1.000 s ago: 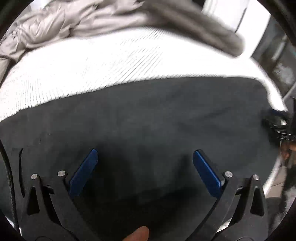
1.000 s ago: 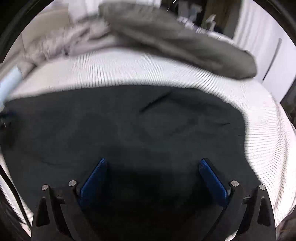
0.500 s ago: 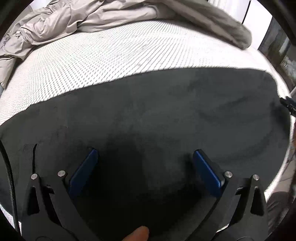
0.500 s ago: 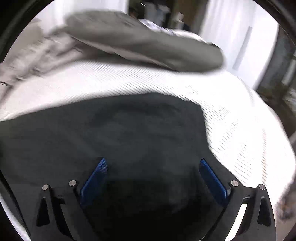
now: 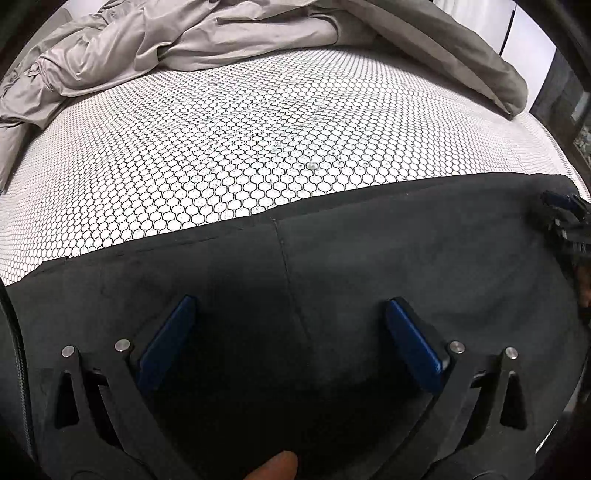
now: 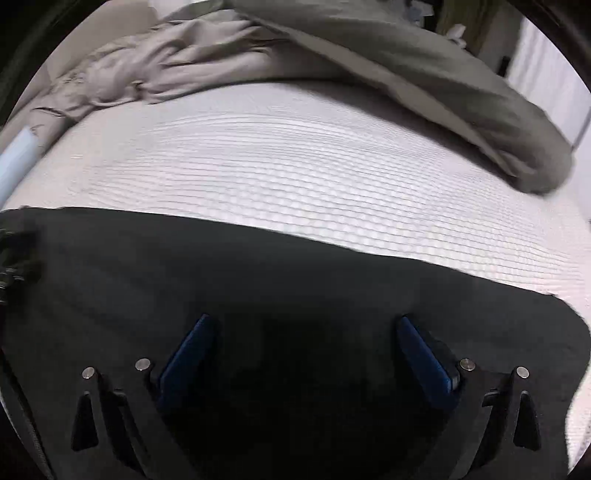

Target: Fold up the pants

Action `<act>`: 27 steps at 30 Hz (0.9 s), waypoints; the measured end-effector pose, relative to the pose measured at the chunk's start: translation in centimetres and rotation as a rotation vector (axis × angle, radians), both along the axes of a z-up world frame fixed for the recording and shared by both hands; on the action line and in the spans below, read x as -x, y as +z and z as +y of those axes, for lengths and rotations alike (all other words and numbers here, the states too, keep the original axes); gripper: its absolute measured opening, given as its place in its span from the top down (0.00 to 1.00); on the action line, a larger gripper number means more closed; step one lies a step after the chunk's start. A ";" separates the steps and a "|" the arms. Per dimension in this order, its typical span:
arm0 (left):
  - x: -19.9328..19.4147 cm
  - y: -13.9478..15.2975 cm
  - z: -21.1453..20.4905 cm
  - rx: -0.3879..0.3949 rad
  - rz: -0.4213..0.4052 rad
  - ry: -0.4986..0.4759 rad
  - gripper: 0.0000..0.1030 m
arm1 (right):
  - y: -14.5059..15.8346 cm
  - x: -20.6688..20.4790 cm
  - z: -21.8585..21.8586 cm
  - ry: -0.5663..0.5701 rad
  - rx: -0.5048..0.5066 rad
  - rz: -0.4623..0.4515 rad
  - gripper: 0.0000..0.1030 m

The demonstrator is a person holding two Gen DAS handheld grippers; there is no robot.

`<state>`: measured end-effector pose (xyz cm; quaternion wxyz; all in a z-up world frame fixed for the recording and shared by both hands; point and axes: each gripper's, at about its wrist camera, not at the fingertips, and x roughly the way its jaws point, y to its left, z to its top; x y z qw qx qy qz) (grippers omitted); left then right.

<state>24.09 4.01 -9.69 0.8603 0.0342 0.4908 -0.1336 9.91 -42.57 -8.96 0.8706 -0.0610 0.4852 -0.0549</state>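
Left wrist: close over the pants point(image 5: 369, 251), facing 12 o'clock across the mattress point(image 5: 236, 147).
Right wrist: same low, close angle; both views share the duvet point(image 6: 369, 66).

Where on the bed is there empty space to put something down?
The bare white mattress between the far edge of the black pants and the rumpled grey blanket is free. Near the grippers it is crowded: the pants fill the near edge, under the open left gripper and open right gripper.
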 end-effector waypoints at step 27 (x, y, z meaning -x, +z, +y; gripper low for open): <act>2.4 0.7 5.8 -0.062 -0.029 0.114 0.01 | 1.4 7.4 -2.3 -0.029 0.039 0.032 0.01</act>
